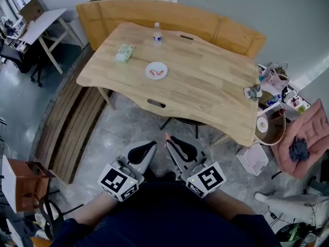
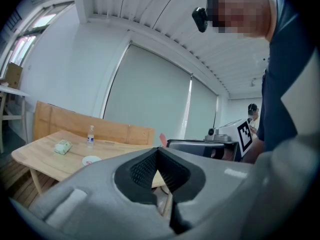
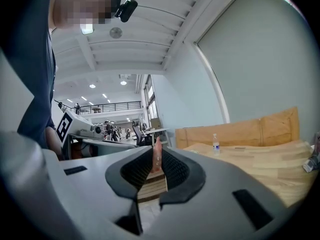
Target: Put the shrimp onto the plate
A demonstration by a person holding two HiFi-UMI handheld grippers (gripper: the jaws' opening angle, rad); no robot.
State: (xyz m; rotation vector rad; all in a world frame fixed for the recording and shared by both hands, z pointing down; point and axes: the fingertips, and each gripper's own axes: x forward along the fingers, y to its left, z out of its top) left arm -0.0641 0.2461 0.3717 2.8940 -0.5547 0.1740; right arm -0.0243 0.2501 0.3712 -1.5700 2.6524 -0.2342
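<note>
A white plate (image 1: 156,70) lies on the wooden table (image 1: 205,91), and two pinkish shrimp (image 1: 159,72) lie on it. The plate (image 2: 91,160) is small and far off in the left gripper view. Both grippers are held low near my body, short of the table's near edge. My right gripper (image 1: 168,139) is shut on a pink shrimp (image 3: 156,157), whose tip (image 1: 166,136) sticks out past the jaws. My left gripper (image 1: 151,146) is beside it, jaws together with nothing between them (image 2: 157,151).
On the table stand a water bottle (image 1: 157,33), a green packet (image 1: 125,52) and a small grey object (image 1: 253,91) at its right edge. A wooden bench (image 1: 169,17) runs behind the table. A stool (image 1: 270,125), a pink cushion (image 1: 308,138) and a white bin (image 1: 252,158) crowd the floor at right.
</note>
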